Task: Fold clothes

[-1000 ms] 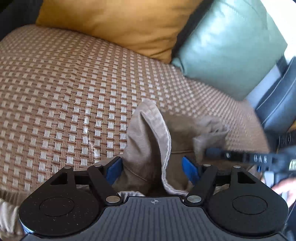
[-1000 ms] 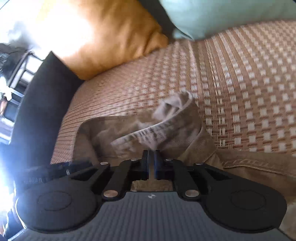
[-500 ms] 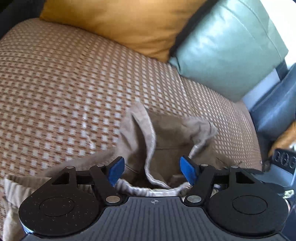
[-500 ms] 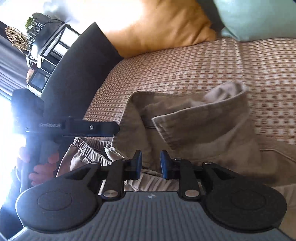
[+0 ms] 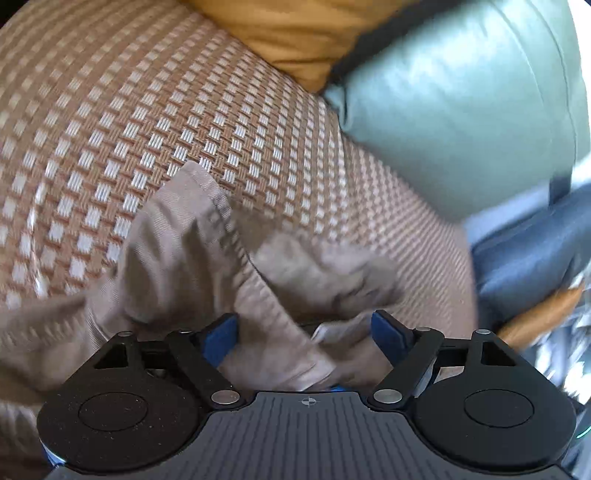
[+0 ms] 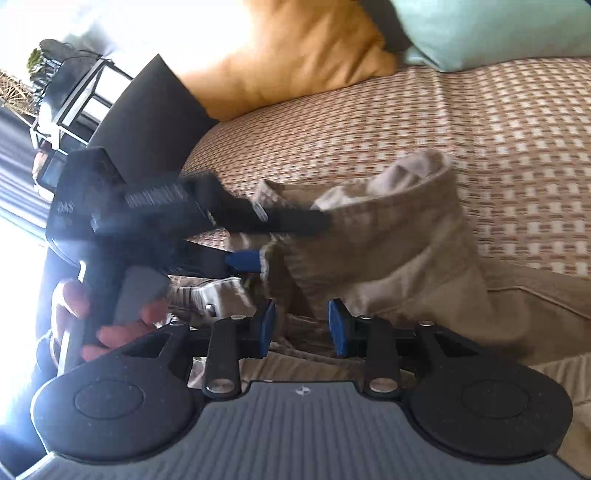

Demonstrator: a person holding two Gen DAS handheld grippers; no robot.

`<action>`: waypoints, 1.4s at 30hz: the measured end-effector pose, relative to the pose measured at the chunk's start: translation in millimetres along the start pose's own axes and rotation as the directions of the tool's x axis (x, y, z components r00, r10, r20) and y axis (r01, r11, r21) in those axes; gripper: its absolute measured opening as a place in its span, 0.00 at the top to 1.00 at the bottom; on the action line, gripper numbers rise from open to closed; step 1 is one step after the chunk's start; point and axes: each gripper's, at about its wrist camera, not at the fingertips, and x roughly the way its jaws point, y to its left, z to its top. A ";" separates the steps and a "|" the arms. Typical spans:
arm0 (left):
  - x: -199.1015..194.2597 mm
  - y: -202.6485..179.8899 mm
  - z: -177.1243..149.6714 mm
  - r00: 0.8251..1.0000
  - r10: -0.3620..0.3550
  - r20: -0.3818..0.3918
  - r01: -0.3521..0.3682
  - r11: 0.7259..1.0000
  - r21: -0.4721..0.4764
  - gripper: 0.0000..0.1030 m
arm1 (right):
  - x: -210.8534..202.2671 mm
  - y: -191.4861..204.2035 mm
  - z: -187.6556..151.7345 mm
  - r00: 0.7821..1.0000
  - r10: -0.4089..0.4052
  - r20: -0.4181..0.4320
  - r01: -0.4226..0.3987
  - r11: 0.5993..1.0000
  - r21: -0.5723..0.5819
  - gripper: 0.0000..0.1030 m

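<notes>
Two claws, left gripper (image 5: 304, 332) and right gripper (image 6: 301, 321), both wide around rumpled trousers (image 6: 406, 236); risk: bunched cloth slips, fold skews

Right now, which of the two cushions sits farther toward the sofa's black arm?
The mustard cushion; it lies against the black arm, while the pale green cushion sits on its other side.

woven sofa seat (image 5: 184, 110), mustard cushion (image 6: 295, 55)
</notes>
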 end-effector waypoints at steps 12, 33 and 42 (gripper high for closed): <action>-74.0 9.7 21.6 0.961 0.133 0.241 -0.172 0.974 0.150 0.18 | -35.0 -3.7 16.3 0.987 -0.084 0.138 0.092 0.994 -0.057 0.50; -49.8 -2.3 21.4 0.971 0.079 0.224 -0.141 0.950 0.278 0.80 | -23.3 -28.3 52.7 0.981 -0.042 0.189 0.025 0.996 0.091 0.86; -138.9 -4.7 -60.6 0.967 -0.038 0.253 -0.055 0.935 0.349 0.82 | -95.7 49.9 -7.6 0.976 -0.034 0.216 0.086 0.968 -0.236 0.87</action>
